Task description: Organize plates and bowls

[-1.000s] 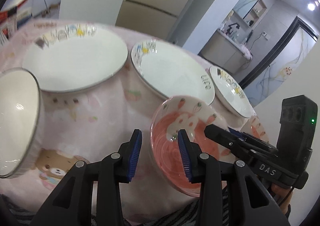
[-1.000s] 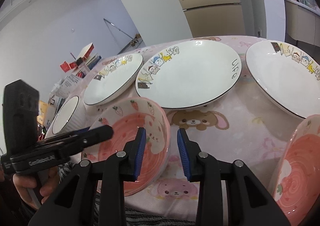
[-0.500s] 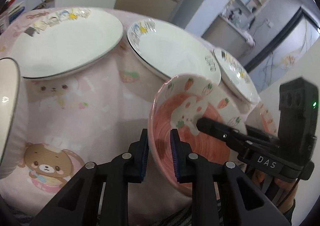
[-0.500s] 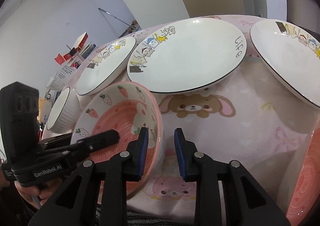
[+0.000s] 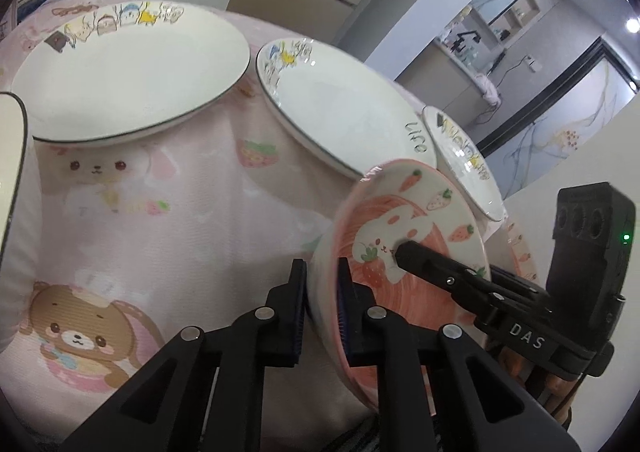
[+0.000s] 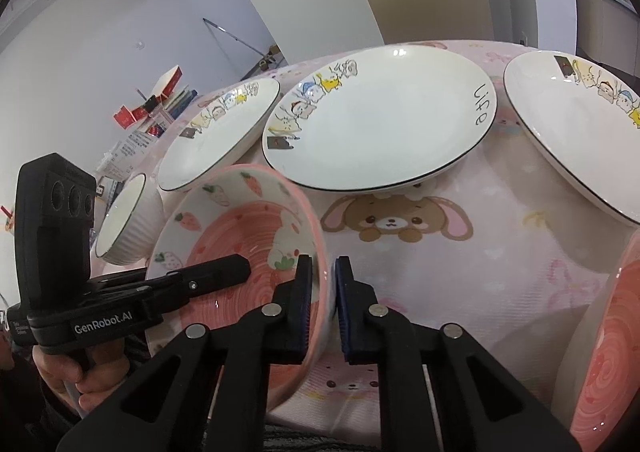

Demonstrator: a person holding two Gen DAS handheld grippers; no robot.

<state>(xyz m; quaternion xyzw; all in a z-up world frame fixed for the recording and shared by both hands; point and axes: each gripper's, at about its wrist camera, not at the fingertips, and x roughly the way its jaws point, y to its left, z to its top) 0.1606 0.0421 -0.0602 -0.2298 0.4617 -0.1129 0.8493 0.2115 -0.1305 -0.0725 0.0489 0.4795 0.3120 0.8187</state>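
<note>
Both hand-held grippers pinch the same pink bowl, one on each side of its rim. Seen from its own camera, the left hand-held gripper (image 5: 322,306) has its blue pads pressed on the bowl's left wall, one pad inside and one outside. The right hand-held gripper (image 6: 323,300) clamps the opposite wall the same way. The pink strawberry bowl (image 5: 404,252) sits near the table's near edge, tipped, its far rim higher than the rim towards the person; whether its base touches the cloth I cannot tell.

As for progress, little looks sorted yet. Three white plates with cartoon rims lie spread singly across the middle of the table (image 6: 500,252): the left plate (image 6: 218,135), the middle plate marked "life" (image 6: 380,127) and the right plate (image 6: 576,139), none stacked on another. A white ribbed bowl (image 6: 128,219) stands alone by the left edge, and a second pink bowl (image 6: 604,332) stands near the right end of the near edge. I judge this two-handed pickup to be an early step, likely meant to nest the pink bowls; the plates remain to be stacked afterwards.

Both tools slope downward toward the table from the near side, angled inward so their fingers converge on the bowl. A hand (image 6: 76,376) wraps the left tool's handle.
</note>
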